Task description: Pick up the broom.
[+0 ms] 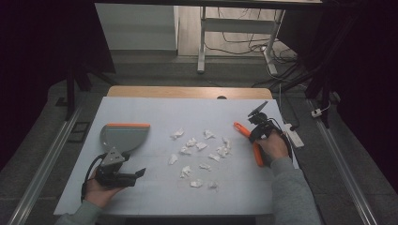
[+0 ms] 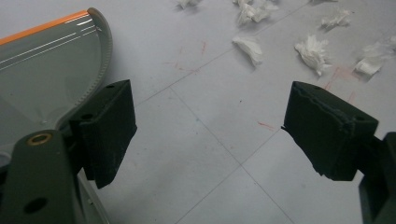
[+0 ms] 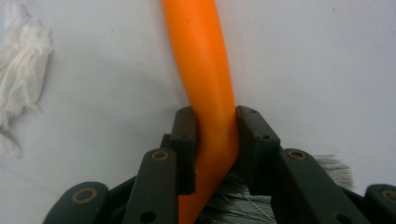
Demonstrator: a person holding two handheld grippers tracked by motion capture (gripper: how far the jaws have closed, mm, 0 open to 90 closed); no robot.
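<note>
Left hand-held gripper (image 1: 139, 174) agape, right hand-held gripper (image 1: 254, 134) clamped.

In the right gripper view the brush (image 3: 205, 79) runs off the top edge at twelve o'clock, so its far end is cut away, and its grey bristles (image 3: 233, 198) are mostly hidden behind the right tongs (image 3: 211, 140) clamped on the handle. In the left gripper view the dustpan (image 2: 44, 70) is cut off at nine o'clock and partly covered by the left tongs (image 2: 208, 135). In the high view the paper scraps (image 1: 199, 152) are too small to make out singly.
</note>
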